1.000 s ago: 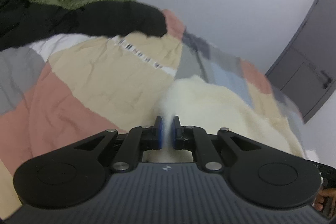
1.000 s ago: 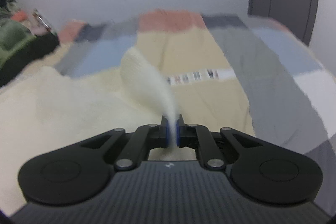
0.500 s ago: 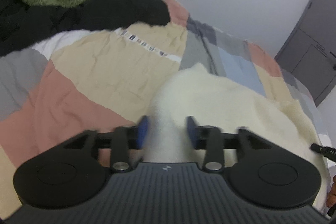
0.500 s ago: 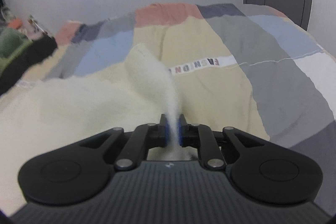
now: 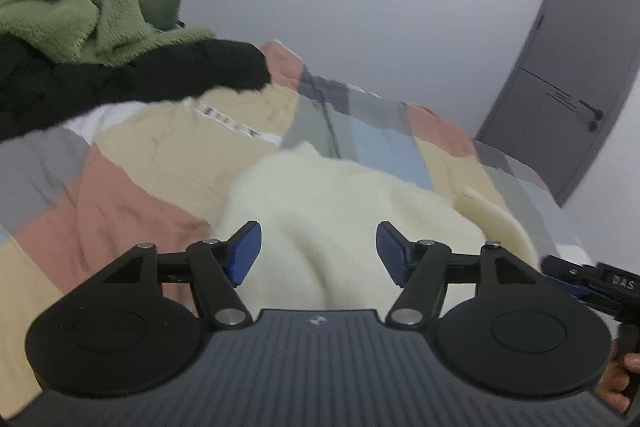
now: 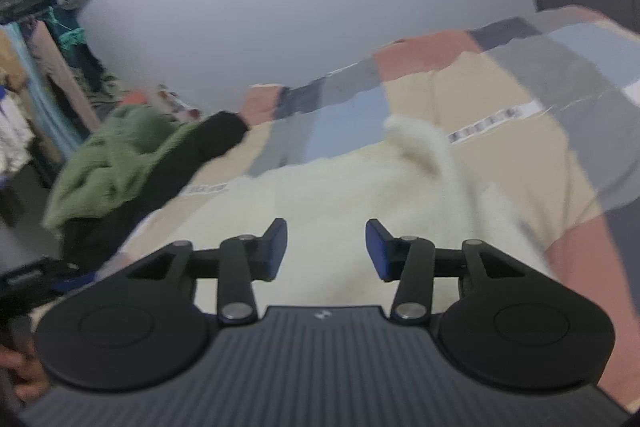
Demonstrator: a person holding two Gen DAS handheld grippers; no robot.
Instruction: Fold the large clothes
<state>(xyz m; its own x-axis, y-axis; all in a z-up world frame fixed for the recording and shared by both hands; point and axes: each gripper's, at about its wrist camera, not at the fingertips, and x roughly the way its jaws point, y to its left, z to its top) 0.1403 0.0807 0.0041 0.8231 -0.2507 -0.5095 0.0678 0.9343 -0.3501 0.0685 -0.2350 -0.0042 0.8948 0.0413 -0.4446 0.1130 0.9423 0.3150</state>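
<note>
A cream fluffy garment (image 5: 336, 203) lies spread on the patchwork bedspread (image 5: 132, 187); it also shows in the right wrist view (image 6: 340, 187). My left gripper (image 5: 318, 253) is open just above the garment, holding nothing. My right gripper (image 6: 326, 249) is open over the garment too, empty. A raised fold of the cream cloth (image 6: 424, 143) stands beyond the right gripper. The right gripper's body (image 5: 592, 279) shows at the right edge of the left wrist view.
A pile of green fleece (image 5: 80, 7) and black clothing (image 5: 132, 79) lies at the bed's far left, also in the right wrist view (image 6: 120, 155). A grey door (image 5: 568, 75) is at the right. Hanging clothes (image 6: 36, 79) stand at the left wall.
Both grippers were shut on the cream garment a second ago; the left opened first, then the right. The cloth has dropped onto the bed, and both views have tilted upward.
</note>
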